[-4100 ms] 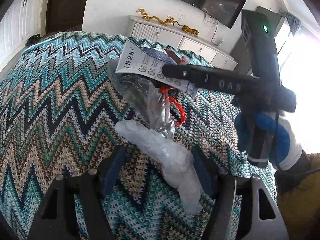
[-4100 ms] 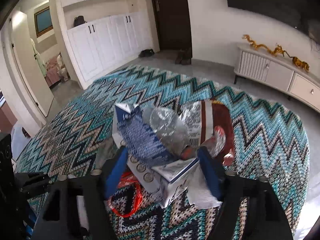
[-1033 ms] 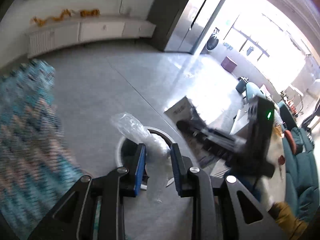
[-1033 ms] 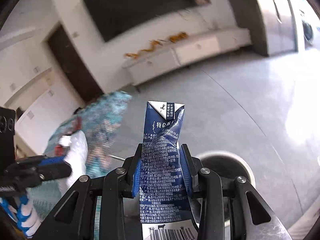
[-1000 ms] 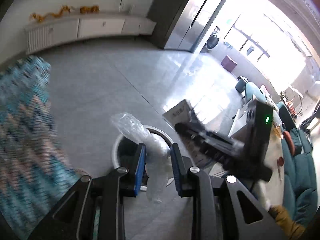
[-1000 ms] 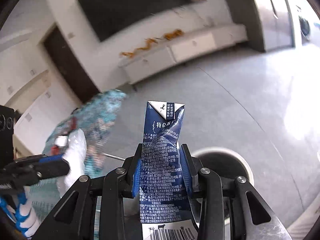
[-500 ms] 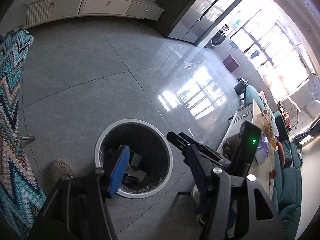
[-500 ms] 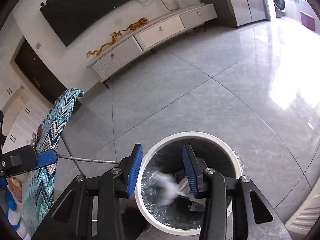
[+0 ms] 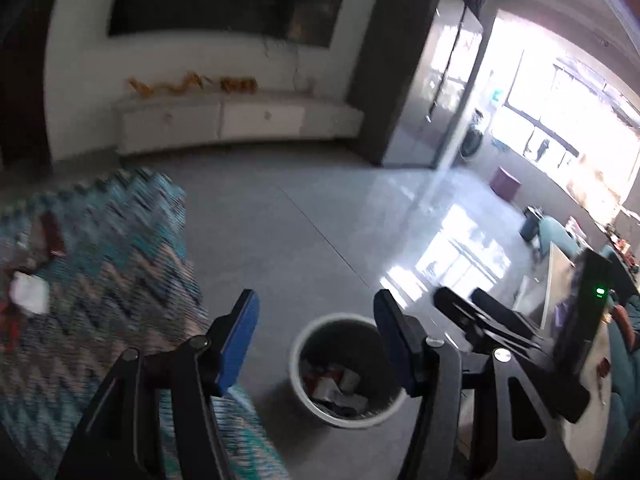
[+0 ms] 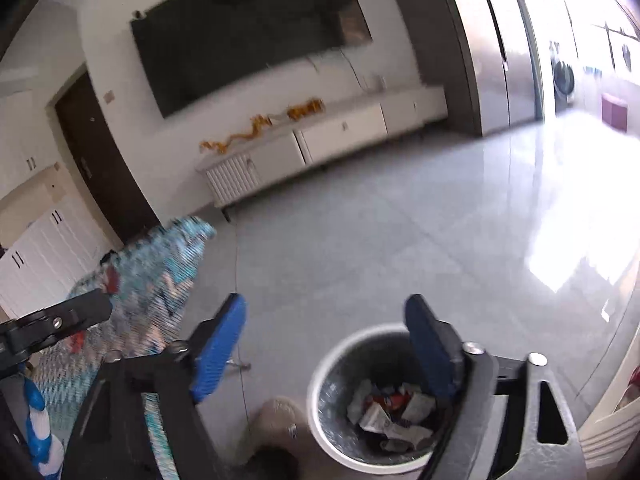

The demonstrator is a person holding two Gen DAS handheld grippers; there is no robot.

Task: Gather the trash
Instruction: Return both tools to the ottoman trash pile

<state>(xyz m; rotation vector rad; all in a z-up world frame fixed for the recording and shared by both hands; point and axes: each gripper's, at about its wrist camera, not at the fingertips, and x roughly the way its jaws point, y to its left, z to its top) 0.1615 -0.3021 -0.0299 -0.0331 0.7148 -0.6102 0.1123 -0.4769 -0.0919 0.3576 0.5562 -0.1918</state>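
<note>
- My left gripper [image 9: 316,336]: jaws spread wide, nothing between the blue pads [image 9: 240,332], hanging above the floor beside the bin.
- My right gripper [image 10: 326,344]: also spread, empty, angled down with its right pad right over the bin mouth, which fits a drop position.
- Bin [image 10: 320,400]: white rim, dark liner, stands on the grey tile floor [image 10: 400,240] just off the table edge, so close enough to dump without walking.
- Trash in bin [image 10: 390,410]: crumpled wrappers and a carton-like piece, red bit in the middle; lying loose in the bottom.
- Zigzag tablecloth [image 9: 112,260] to my left: blurred, but a white scrap [image 9: 28,298] and something red-brown [image 9: 52,232] are on it, so I judge more trash is left to collect.
- Both views smeared, grippers likely swinging; next target probably the table, both empty and ready.
- Far side: white TV cabinet [image 10: 340,136], dark screen above.
</note>
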